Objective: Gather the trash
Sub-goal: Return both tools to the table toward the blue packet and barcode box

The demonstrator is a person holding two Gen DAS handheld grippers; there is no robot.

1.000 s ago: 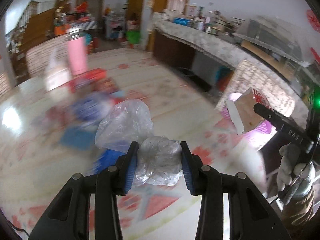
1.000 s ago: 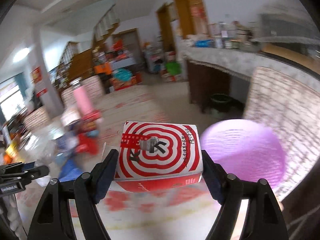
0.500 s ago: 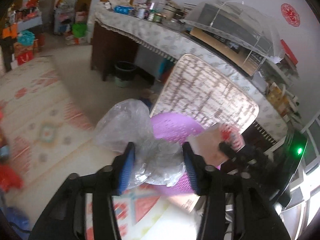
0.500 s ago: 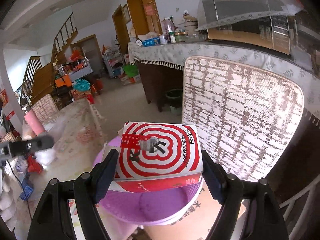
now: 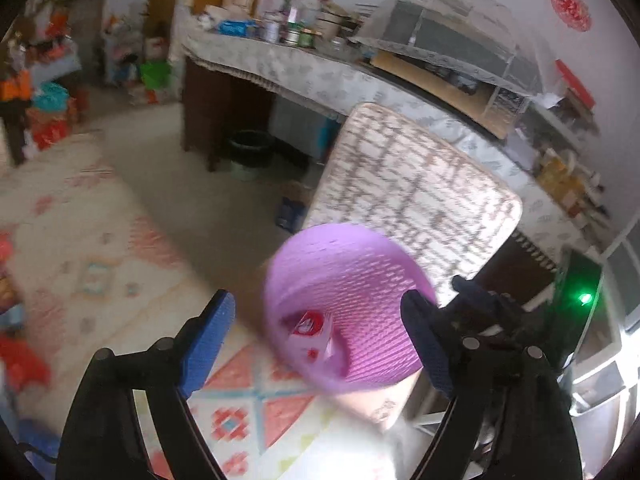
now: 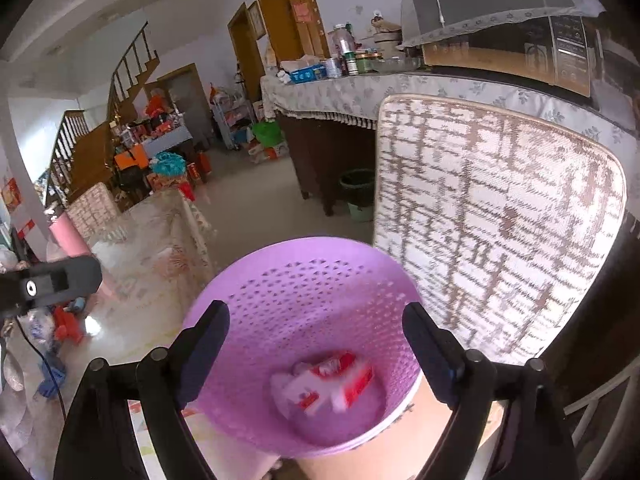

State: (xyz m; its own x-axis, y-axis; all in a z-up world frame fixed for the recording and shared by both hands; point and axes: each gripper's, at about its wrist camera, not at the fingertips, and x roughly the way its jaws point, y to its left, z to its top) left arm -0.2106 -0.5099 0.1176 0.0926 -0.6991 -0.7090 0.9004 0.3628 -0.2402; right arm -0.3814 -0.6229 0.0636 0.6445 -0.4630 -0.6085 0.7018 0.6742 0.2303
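Observation:
A purple perforated waste basket (image 6: 304, 292) (image 5: 360, 272) stands on a cardboard box beside the table. Inside it lies the red-and-white carton (image 6: 332, 380) (image 5: 310, 332), blurred. A pale lump under the carton may be the clear plastic bag; I cannot tell. My right gripper (image 6: 316, 344) hangs over the basket, jaws opening, nothing between them. My left gripper (image 5: 320, 340) is just left of the basket's mouth, jaws opening and empty too. The right gripper's black finger (image 5: 480, 304) shows at the basket's right edge in the left wrist view, and the left gripper's finger (image 6: 56, 280) shows at the left of the right wrist view.
A chair back with a woven brown-and-white cover (image 6: 492, 220) rises right behind the basket. The table with its patterned cloth (image 5: 100, 280) lies to the left, with more litter (image 6: 60, 328) on it. A long counter (image 6: 360, 96) with jars runs along the far wall.
Both grippers swung from the table to the basket and spread their jaws. The plastic bag left the left gripper and the red-and-white carton dropped from the right one into the basket.

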